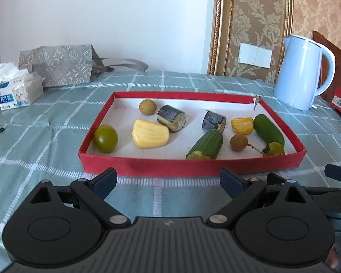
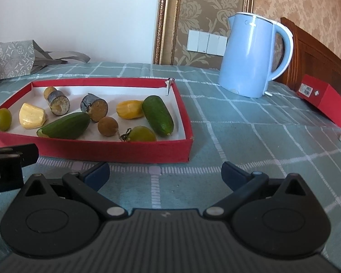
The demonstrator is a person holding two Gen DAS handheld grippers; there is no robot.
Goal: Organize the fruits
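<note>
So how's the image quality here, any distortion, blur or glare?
Left wrist view: fisheye bends the red tray, dark corners, fruit sharp. Right wrist view: same bending, soft daylight, mild sheen on the blue kettle, no motion blur.

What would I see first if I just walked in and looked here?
The red tray in the middle of the checked cloth, full of fruit pieces, like a yellow chunk and a green cucumber. Next, the tall pale blue kettle standing behind it, to the right.
</note>
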